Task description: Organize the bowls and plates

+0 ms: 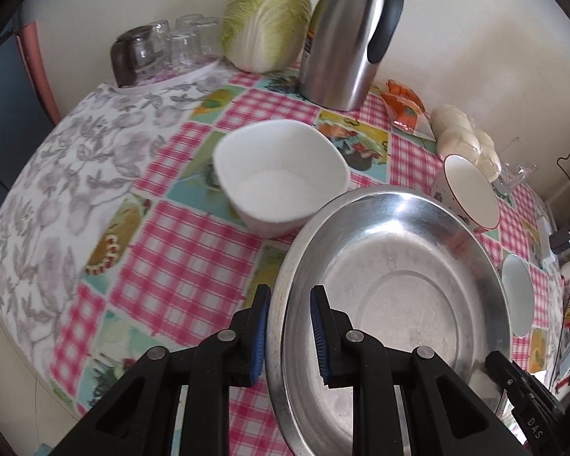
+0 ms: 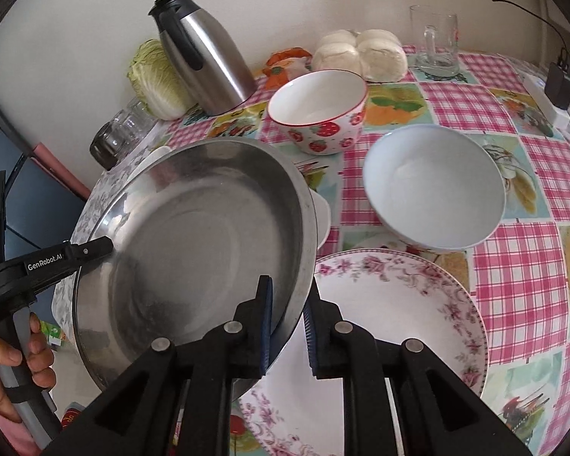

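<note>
Right wrist view: both grippers, left gripper (image 2: 108, 245) and right gripper (image 2: 287, 326), pinch opposite rims of a round stainless-steel basin (image 2: 193, 250), keeping it balanced above the floral-edged white plate (image 2: 399, 304).

Landmark: steel basin (image 2: 193, 235), showing plain silver-grey, dull sheen inside. Cloth under it (image 1: 193, 243) is showing pink-and-white check squares alternating with teal and yellow picture patches; far-left section (image 1: 76, 159) is running grey leaf print on white. Beyond the basin: white bowl (image 1: 281, 182), no pattern. Bowl behind it (image 2: 319, 114) is showing red strawberries on white, red rim. Right of basin: pale blue-white bowl (image 2: 433, 186). Plate beside its near edge (image 2: 399, 304) is carrying pink floral border on white. Flask behind (image 2: 205, 57) is showing brushed silver, black handle. Cabbage (image 1: 266, 19) is reading pale green to white. Gripper pads (image 1: 317, 326) are showing blue on black.
</note>
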The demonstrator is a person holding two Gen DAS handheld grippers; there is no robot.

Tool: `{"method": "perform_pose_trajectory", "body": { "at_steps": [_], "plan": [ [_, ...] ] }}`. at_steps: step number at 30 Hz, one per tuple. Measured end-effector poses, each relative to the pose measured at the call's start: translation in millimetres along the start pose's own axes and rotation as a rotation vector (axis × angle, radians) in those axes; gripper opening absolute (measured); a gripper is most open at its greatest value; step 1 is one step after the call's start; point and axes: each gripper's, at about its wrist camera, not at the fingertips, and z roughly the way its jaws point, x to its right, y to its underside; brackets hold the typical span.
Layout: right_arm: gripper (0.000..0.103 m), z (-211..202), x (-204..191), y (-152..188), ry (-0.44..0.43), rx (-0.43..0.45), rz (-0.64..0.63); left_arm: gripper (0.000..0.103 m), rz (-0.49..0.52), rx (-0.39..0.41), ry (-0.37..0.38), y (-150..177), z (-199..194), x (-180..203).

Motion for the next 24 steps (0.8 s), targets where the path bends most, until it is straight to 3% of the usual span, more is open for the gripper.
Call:
{"method": "perform_pose_trajectory", "body": {
  "at_steps": [11, 24],
  "plan": [
    [0.016, 18, 14, -11, 0.027, 0.032, 0.004, 0.023, 0.004, -0.002, -0.008, -10, 38, 9],
    [0.017, 29, 4, -18, 0.078, 0.066, -0.053, 0.024, 0.012, 0.003, -0.011, -18, 53, 7]
  ]
}}
